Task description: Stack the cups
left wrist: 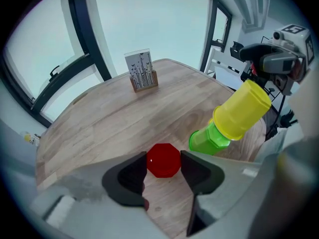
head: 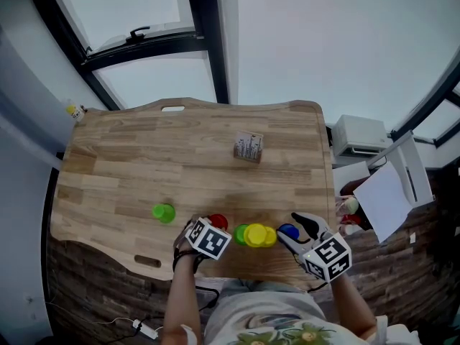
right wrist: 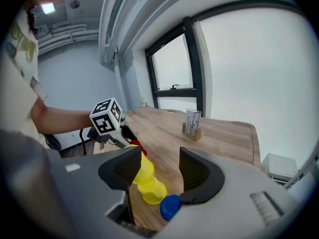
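Note:
A red cup (left wrist: 163,160) stands upside down between the jaws of my left gripper (left wrist: 163,166), which points steeply down. The pads sit against its two sides. In the head view this red cup (head: 218,222) is at the tip of the left gripper (head: 213,230), near the table's front edge. To its right a green cup (left wrist: 208,139) with yellow cups (left wrist: 242,110) nested on it lies on its side. The same yellow cups (right wrist: 144,180) show between the open jaws of my right gripper (right wrist: 158,171). A blue cup (right wrist: 169,206) lies just under its right jaw. Another green cup (head: 164,213) stands alone at the left.
A small wooden card holder (head: 248,147) stands in the middle of the wooden table (head: 129,164). The table's front edge runs just behind both grippers. Windows surround the table, and a white unit (head: 361,136) and papers lie beyond its right edge.

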`<state>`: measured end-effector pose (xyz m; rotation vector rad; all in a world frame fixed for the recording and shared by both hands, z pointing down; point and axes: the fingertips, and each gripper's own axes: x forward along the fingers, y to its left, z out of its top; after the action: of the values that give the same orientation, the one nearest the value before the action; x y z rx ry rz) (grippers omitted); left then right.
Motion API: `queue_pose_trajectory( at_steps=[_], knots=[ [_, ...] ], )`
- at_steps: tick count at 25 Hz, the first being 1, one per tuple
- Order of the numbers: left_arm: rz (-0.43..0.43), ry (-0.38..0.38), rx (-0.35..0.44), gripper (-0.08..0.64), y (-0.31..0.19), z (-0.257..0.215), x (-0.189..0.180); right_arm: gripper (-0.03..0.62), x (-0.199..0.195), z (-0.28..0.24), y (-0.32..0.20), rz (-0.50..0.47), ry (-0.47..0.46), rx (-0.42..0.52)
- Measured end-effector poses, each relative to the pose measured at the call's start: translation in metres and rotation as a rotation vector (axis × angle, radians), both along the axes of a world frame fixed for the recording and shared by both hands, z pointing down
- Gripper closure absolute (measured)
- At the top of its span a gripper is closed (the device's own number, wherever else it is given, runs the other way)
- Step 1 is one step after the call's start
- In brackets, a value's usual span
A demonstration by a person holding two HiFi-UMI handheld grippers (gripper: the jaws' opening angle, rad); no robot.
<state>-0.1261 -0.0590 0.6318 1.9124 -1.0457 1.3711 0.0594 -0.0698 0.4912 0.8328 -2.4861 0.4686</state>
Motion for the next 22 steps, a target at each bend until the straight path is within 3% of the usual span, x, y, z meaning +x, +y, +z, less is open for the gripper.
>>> queue_pose_trajectory(
  at_steps=[8,15,18,22],
  knots=[
    [-0.022,0.025,0.047,0.336,-0.023,-0.001,0.004,0.350,0.003,0.003,-0.006,0.006,0.007,-0.005],
    [-0.047,0.092,0.075,0.314,-0.035,-0.009,0.013,0.350,0.007,0.005,-0.013,0.016,0.012,-0.008],
    [-0.095,0.139,0.112,0.310,-0.038,-0.021,0.010,0.350,0.009,0.006,-0.016,0.019,0.013,-0.011],
    [-0.226,0.208,0.213,0.308,-0.043,-0.046,-0.013,0.350,0.008,0.005,-0.021,0.016,0.014,-0.010]
  ],
)
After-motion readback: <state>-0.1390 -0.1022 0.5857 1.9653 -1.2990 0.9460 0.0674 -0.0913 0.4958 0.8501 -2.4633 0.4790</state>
